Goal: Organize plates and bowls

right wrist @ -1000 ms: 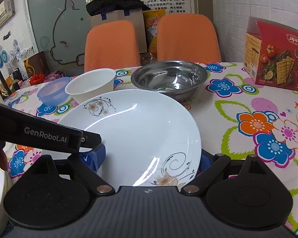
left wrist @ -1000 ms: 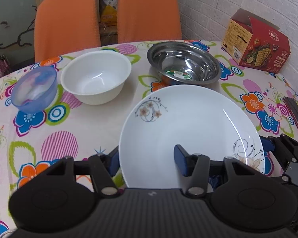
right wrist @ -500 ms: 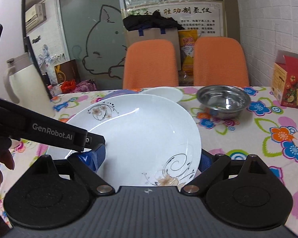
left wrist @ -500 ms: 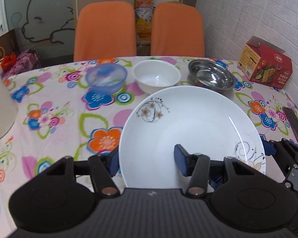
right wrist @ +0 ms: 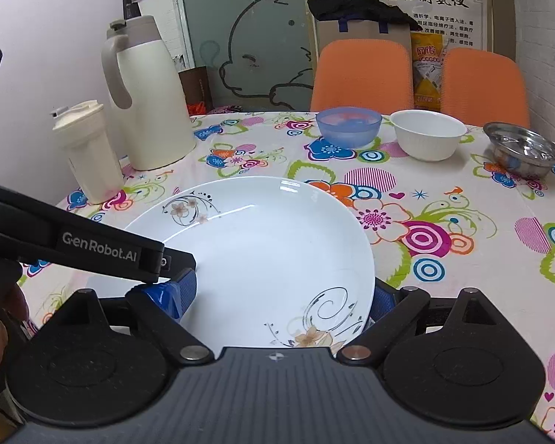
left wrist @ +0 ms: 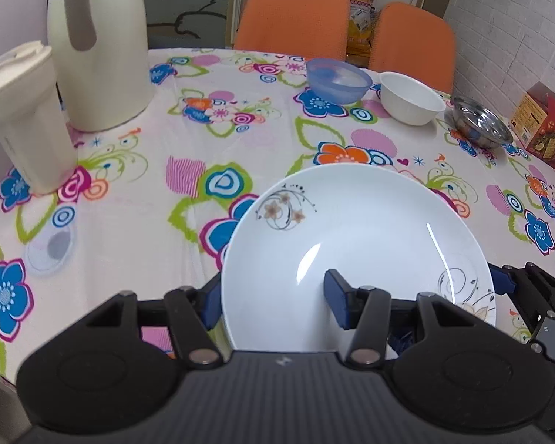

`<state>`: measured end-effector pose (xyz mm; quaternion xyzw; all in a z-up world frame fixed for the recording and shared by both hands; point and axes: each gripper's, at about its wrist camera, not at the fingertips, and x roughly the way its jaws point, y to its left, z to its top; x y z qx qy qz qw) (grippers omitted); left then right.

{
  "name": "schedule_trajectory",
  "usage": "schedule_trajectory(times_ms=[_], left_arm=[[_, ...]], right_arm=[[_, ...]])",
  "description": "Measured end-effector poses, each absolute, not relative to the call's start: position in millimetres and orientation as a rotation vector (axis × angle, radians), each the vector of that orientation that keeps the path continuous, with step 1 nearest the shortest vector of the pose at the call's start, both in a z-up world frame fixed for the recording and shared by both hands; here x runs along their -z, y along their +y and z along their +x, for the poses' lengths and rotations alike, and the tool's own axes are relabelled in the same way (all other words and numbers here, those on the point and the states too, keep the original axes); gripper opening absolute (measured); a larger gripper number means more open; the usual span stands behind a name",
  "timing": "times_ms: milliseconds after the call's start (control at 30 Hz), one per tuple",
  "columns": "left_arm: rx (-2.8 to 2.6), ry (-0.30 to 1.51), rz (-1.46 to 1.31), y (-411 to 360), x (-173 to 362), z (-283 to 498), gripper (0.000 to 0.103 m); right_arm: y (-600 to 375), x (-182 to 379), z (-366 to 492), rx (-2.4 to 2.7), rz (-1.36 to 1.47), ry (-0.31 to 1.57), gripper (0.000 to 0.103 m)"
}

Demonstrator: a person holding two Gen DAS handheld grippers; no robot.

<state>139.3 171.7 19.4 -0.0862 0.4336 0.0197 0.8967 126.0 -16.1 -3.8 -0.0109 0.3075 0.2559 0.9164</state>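
white plate (left wrist: 355,244) held up over flowery table (left wrist: 137,199), pinched at near rim by left gripper (left wrist: 273,303) & right gripper (right wrist: 281,296); blue, white, steel bowls lined up at far edge.

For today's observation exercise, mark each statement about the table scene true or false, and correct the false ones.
1. Both grippers grip the white plate. True: the left gripper and the right gripper each clamp its near rim.
2. The blue bowl sits inside the white bowl. False: they stand side by side, apart.
3. The steel bowl stands to the right of the white bowl. True.
4. The tall flask lies on its side. False: it stands upright beside the lidded cup.
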Motion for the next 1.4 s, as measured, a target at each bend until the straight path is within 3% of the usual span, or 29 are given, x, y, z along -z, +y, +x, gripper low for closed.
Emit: schedule_trajectory(times_ms=[300,600,767,1100,1400], left_arm=[[0.001,0.818,-0.21,184,-10,132,0.053],[-0.043,0.725,-0.19,189,-37,133,0.06],[-0.033,0.697,-0.19,183,-50,134,0.062],[0.095,0.763,-0.172,135,-46,154,0.072],[0.206,0.851,-0.096,60,-38,207,0.075]], right_arm=[[-9,9,125,-0.498,-0.053,0.586,0.079],[-5,6,124,-0.447,-0.183,0.547,0.079],[-30,-13,127,-0.458,-0.072,0.513,0.079],[-118,-9,147,-0.363,0.104,0.578,0.079],[-202,-7,180,-0.22,0.129,0.574,0.079]])
